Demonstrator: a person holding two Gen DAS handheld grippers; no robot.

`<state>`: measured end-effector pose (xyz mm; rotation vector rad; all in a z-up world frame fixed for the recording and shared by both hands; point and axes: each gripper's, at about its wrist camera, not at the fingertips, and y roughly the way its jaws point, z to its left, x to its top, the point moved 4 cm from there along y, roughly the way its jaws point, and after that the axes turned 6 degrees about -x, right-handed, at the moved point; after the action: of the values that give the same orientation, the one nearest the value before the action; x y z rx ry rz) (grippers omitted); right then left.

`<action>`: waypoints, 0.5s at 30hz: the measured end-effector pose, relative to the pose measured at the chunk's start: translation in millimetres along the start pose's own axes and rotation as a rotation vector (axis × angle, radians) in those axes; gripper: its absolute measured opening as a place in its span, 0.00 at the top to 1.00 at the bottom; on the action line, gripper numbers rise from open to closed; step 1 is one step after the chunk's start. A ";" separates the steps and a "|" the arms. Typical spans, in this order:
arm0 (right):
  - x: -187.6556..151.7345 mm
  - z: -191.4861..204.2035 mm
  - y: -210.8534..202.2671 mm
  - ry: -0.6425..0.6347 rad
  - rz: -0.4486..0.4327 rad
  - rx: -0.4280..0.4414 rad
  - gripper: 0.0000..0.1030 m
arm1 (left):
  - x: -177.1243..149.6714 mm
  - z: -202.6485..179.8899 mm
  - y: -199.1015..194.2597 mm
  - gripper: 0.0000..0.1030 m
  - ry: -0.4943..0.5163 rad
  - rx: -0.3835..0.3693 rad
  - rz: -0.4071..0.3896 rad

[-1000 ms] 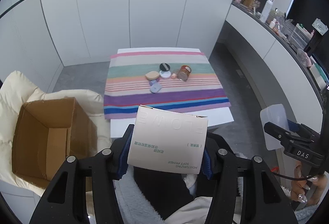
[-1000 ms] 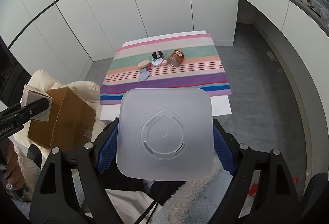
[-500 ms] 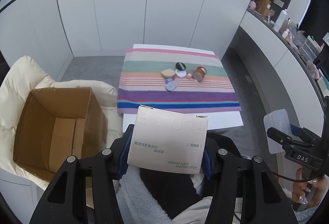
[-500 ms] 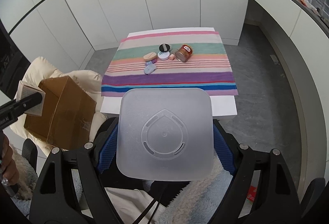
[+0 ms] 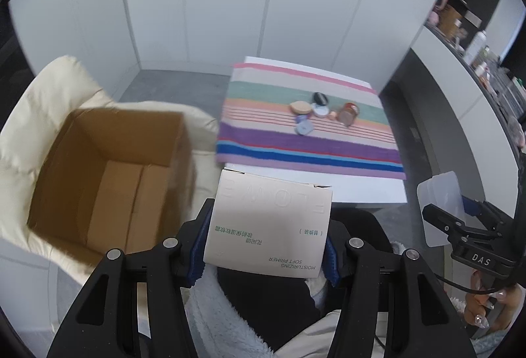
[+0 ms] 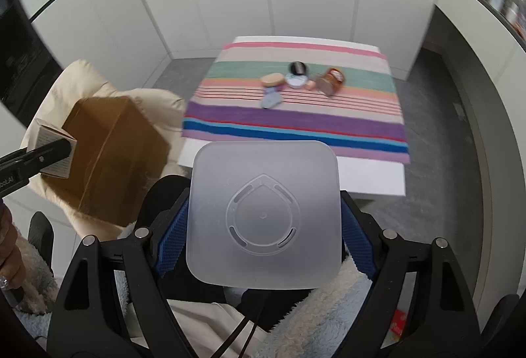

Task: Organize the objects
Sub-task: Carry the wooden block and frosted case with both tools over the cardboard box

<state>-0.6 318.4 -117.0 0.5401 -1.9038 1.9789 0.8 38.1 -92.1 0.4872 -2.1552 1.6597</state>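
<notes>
My left gripper [image 5: 263, 246] is shut on a beige primer carton [image 5: 268, 223], held in the air right of an open cardboard box [image 5: 108, 167]. My right gripper [image 6: 263, 233] is shut on a frosted square plastic case [image 6: 263, 213], held before the table. The right gripper and its case also show at the right edge of the left wrist view [image 5: 442, 210]. The left gripper with the carton shows at the left of the right wrist view [image 6: 54, 150], beside the cardboard box [image 6: 111, 157]. The box looks empty inside.
A low white table [image 6: 361, 177] carries a striped cloth [image 6: 296, 124] with several small cosmetics and a brown jar [image 6: 330, 81]. The box sits on a cream padded chair [image 5: 29, 127]. A counter with bottles [image 5: 476, 48] runs along the right.
Both grippers have swung left with their loads. The cardboard box has come nearer and more central in the left wrist view; the table has shifted right.
</notes>
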 end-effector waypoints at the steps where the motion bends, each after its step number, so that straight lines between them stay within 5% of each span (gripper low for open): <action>1: 1.6 7.1 0.9 -0.017 -0.002 0.010 0.18 | -2.6 6.8 -2.4 0.45 -0.013 0.013 -0.003; 15: -1.0 191.1 13.4 -0.398 -0.007 0.238 0.18 | -42.9 110.1 -44.6 0.45 -0.228 0.147 -0.066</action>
<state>0.5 127.0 -123.6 1.0740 -1.8784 2.2389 50.7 -77.7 -101.5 0.8176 -2.1534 1.8097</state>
